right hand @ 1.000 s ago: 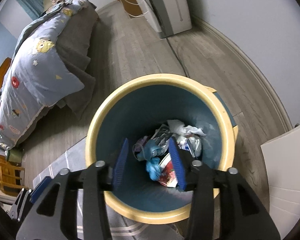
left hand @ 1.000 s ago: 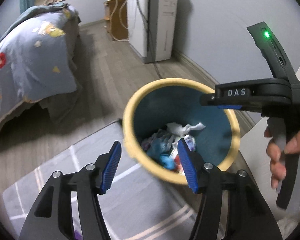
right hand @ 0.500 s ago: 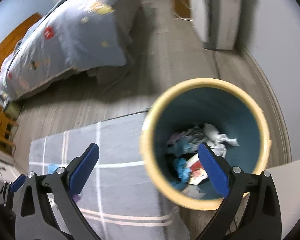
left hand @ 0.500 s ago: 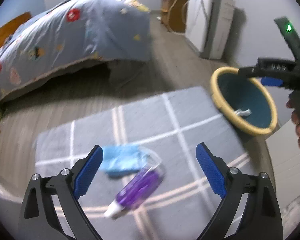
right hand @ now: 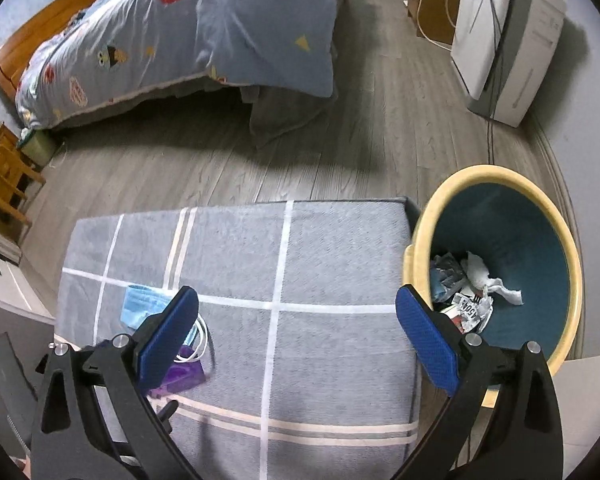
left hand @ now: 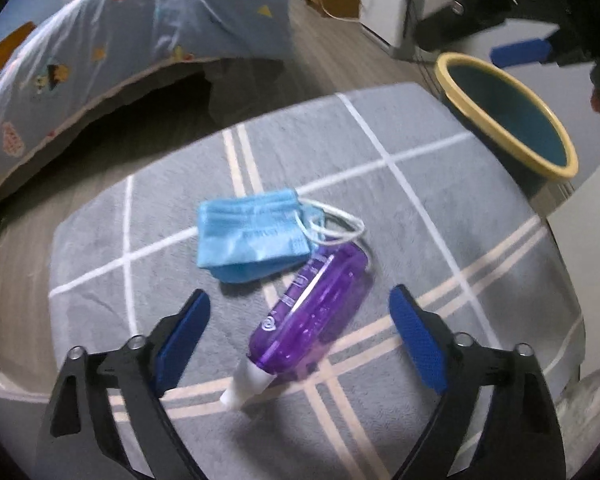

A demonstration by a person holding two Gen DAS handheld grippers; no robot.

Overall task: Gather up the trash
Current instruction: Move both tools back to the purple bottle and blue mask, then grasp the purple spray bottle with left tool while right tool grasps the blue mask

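Purple plastic bottle [left hand: 314,312] lies on the grey rug [left hand: 440,200], bracketed untouched by the left gripper [left hand: 298,330], whose spread jaws have just narrowed slightly, lined up to grab. Blue mask [left hand: 252,236] touches it at eleven o'clock; bin [left hand: 504,116] at two. Right gripper [right hand: 296,332] gapes empty.

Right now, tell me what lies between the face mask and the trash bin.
Only bare grey rug, in both wrist views; face mask, trash bin.

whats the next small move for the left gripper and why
Probably lower the left gripper and close on the purple bottle. Its jaws stand open with the bottle lying between them on the grey rug, pads not touching it. The blue mask beside it can follow, then both go to the bin.
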